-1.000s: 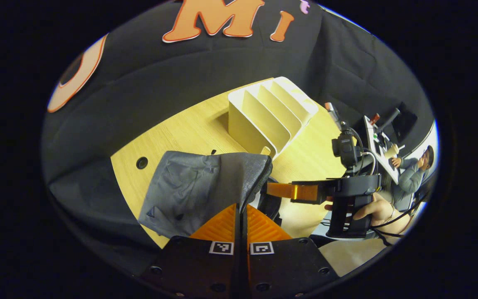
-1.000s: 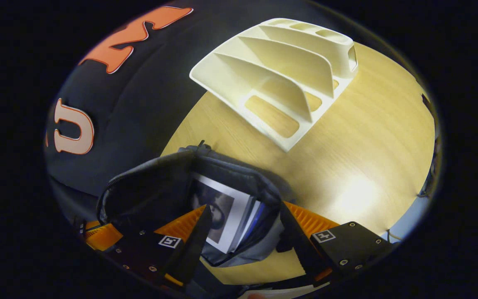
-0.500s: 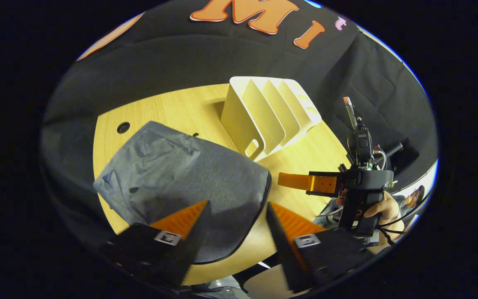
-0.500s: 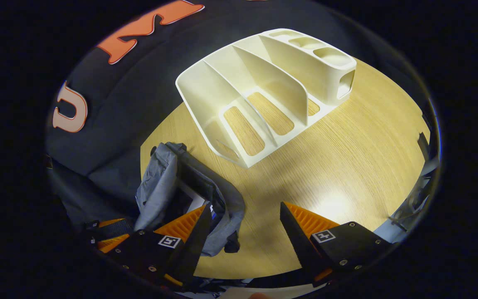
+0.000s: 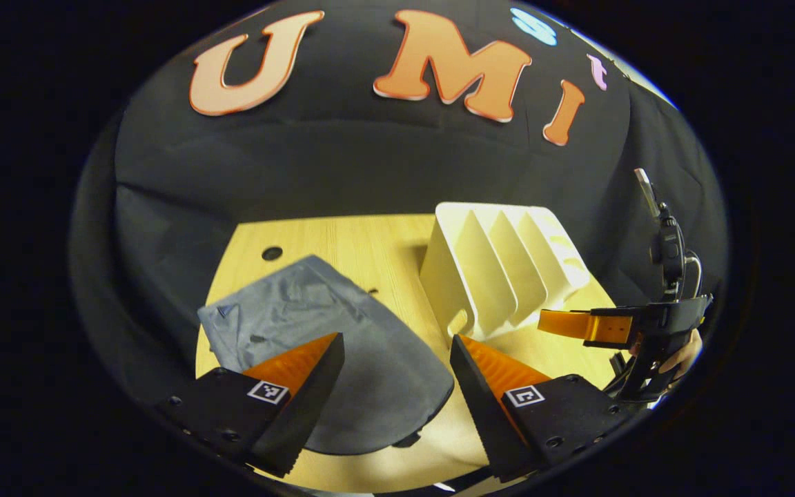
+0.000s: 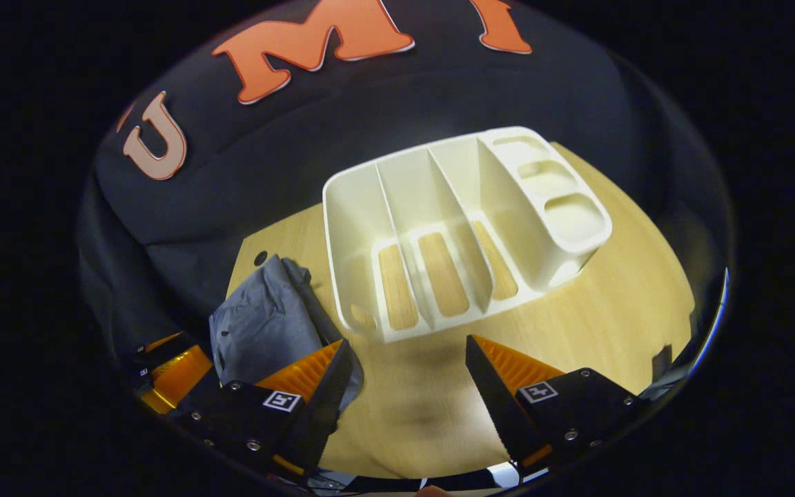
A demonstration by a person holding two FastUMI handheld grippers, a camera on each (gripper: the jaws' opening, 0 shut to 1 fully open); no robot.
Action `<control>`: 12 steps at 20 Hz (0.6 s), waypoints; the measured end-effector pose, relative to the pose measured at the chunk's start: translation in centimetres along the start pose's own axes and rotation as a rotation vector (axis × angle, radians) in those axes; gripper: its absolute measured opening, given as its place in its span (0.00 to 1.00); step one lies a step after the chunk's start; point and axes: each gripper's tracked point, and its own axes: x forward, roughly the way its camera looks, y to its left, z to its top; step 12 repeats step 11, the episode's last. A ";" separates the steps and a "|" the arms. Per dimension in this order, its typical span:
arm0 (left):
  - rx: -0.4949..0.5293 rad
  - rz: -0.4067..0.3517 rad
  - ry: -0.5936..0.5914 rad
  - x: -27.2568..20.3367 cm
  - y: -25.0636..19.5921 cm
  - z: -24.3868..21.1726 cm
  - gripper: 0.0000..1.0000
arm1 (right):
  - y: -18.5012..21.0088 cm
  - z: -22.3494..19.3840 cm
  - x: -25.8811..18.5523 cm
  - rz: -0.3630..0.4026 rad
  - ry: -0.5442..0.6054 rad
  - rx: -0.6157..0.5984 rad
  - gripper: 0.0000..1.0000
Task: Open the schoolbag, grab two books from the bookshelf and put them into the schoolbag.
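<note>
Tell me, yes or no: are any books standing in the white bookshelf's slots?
No. In the right gripper view the bookshelf has bare slots, with the wooden table visible through the cut-outs in its base.

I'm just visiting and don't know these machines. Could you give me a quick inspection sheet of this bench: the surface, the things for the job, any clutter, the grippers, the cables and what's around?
Surface: pale wooden table with a small round hole near its far edge.
Job's things: grey schoolbag lying flat on the table; cream bookshelf beside it, all slots without books. No books seen outside the bag.
Clutter: nothing seen.
Grippers: left gripper open, over the schoolbag, holding nothing; right gripper open, over bare table before the bookshelf, holding nothing.
Cables: dark cables on the right gripper's body.
Surroundings: black cloth wall behind the table.
</note>
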 end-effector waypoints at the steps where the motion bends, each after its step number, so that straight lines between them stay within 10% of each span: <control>1: 0.007 0.011 -0.055 -0.5 -0.1 1.4 0.98 | -0.2 2.4 -0.8 0.004 -0.072 -0.018 0.98; 12: 0.106 0.178 -0.494 -2.0 2.2 7.5 0.97 | -0.5 15.7 -9.8 -0.045 -0.638 -0.174 0.97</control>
